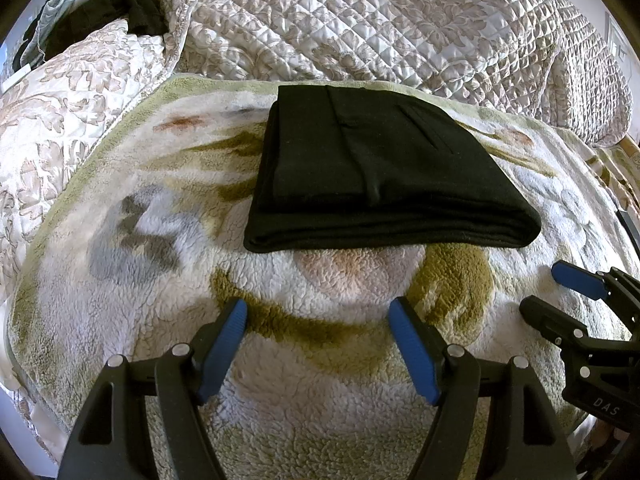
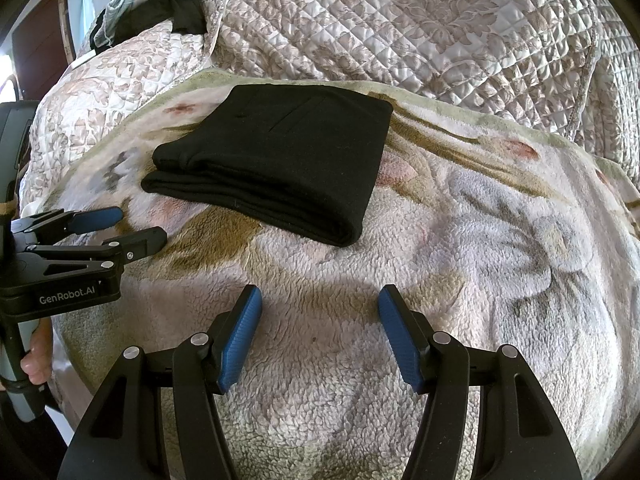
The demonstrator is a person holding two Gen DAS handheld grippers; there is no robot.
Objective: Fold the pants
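The black pants (image 1: 380,168) lie folded into a compact rectangle on a fleecy floral blanket (image 1: 280,360). They also show in the right wrist view (image 2: 280,164), up and left of centre. My left gripper (image 1: 318,316) is open and empty, a short way in front of the folded edge. It also shows at the left of the right wrist view (image 2: 142,226). My right gripper (image 2: 320,300) is open and empty, in front of and to the right of the pants. It shows at the right edge of the left wrist view (image 1: 548,288).
The blanket (image 2: 480,240) lies on a bed covered with a quilted beige bedspread (image 1: 360,12). A dark garment (image 1: 132,4) and a pale cloth (image 2: 120,4) lie at the far left by a pillow (image 1: 72,92).
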